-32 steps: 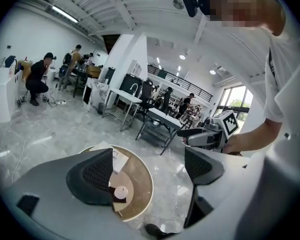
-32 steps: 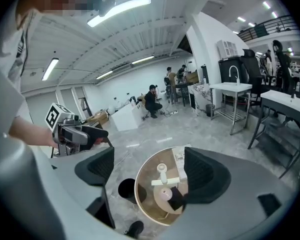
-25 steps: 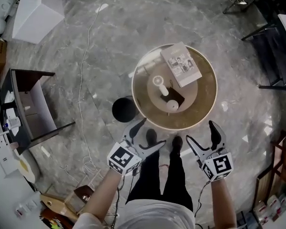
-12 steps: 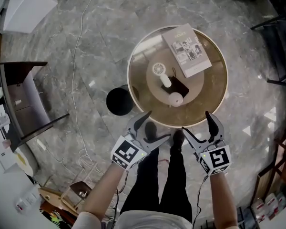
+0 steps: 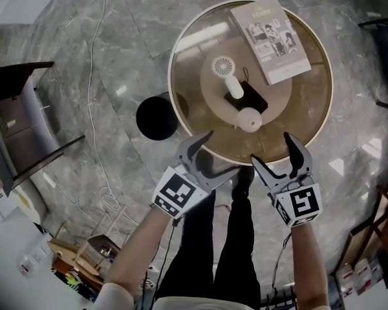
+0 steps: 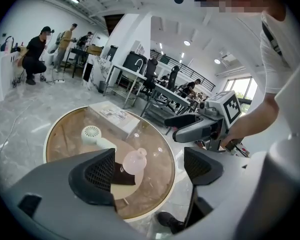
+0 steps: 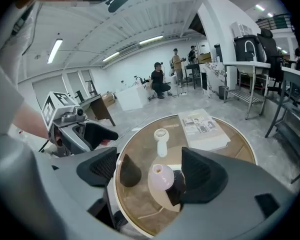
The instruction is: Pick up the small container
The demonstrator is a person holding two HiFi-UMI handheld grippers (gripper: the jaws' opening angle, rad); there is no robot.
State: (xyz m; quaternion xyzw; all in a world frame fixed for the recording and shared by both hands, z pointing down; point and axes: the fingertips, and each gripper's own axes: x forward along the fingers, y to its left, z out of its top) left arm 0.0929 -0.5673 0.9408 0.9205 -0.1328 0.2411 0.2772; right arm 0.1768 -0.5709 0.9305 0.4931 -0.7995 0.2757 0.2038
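Hovering left gripper, right gripper: fingers released; only right gripper view shows hole atop small container.

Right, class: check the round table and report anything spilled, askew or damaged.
Nothing stands out. The small container stands upright, the handheld fan and the book lie flat, and no spill shows on the table.

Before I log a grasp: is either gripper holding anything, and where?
Nothing is held. The left gripper and right gripper are both open and empty, short of the small container.
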